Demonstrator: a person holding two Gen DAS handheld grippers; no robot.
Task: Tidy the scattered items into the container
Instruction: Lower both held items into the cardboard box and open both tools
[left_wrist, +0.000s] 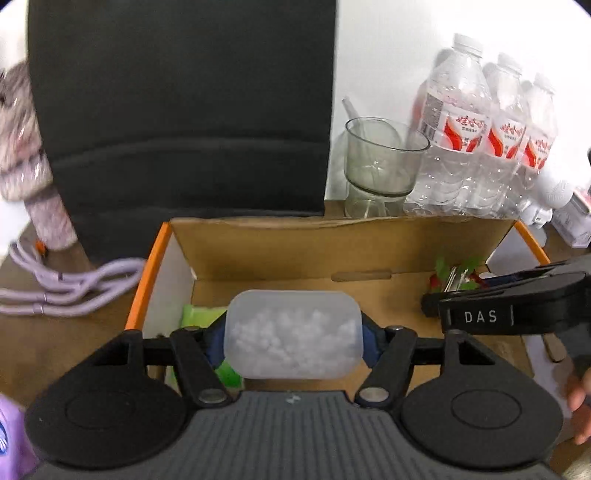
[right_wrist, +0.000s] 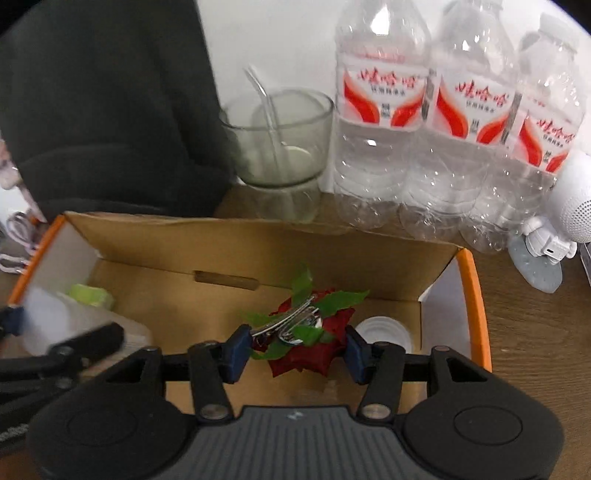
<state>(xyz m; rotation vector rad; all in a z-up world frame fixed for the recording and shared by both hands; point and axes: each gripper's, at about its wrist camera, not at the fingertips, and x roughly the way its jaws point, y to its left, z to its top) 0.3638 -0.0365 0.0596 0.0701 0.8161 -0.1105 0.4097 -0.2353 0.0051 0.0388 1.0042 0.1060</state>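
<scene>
Frosted plastic tub of white beads (left_wrist: 293, 334) sits between the left gripper (left_wrist: 293, 341) fingers, blue pads at its ends, over the cardboard box (left_wrist: 258, 240). Right gripper (right_wrist: 295, 350) fingers flank a red flower hair clip (right_wrist: 303, 332); contact unclear, and whether it already rests on the box floor I cannot tell. Risks, judged: tub could land on the green packet (left_wrist: 201, 314) and tip; the two grippers crowd one another; clip may snag a pad.

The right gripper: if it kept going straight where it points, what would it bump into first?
Probably the red flower clip, which already sits between the right gripper's jaws; whether they grip it is unclear. Just beyond lies the cardboard box's floor, though depth is hard to judge.
</scene>
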